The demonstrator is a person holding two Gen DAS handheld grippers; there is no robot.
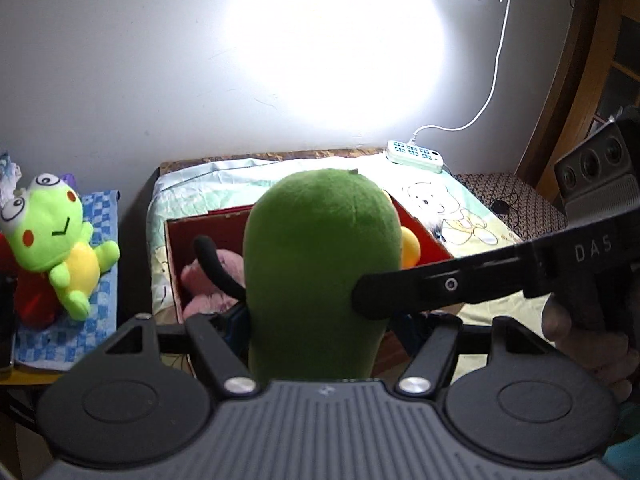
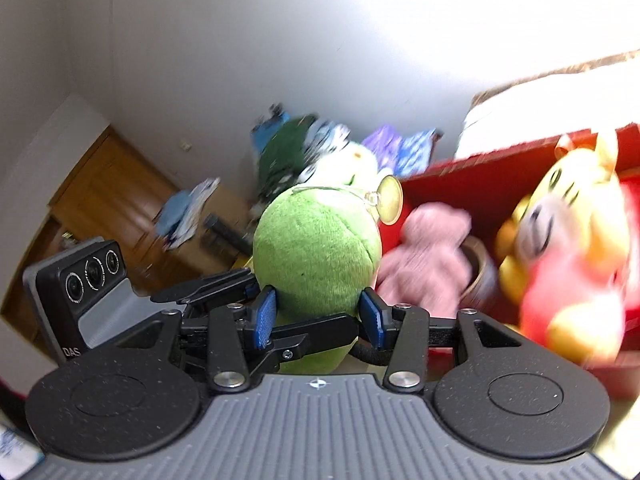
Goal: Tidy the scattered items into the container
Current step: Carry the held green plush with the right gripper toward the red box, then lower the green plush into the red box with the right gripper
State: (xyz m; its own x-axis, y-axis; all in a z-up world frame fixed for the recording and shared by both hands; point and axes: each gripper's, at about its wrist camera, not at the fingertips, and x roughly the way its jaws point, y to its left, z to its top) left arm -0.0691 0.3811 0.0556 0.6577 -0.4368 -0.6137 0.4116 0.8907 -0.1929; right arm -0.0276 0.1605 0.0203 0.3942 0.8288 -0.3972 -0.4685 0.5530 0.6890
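Note:
A dark green plush toy [image 1: 322,264] fills the middle of both views. My left gripper [image 1: 320,332] is shut on its lower body. My right gripper [image 2: 318,314] is shut on the same green plush [image 2: 316,248], blue pads [image 2: 266,312] pressed to its sides; its finger [image 1: 440,284] reaches in from the right in the left wrist view. Behind the plush stands the red box [image 1: 420,232] holding a pink plush [image 1: 208,280] and a yellow-and-red plush [image 2: 568,248]. A lime frog plush [image 1: 56,236] lies on a blue checkered cloth to the left.
The red box [image 2: 480,172] stands on a bed with a cartoon-bear sheet [image 1: 460,208]. A power strip [image 1: 416,155] with a white cable lies at the bed's far edge. A pile of clothes [image 2: 288,152] and a wooden cabinet [image 2: 116,200] stand left of the bed.

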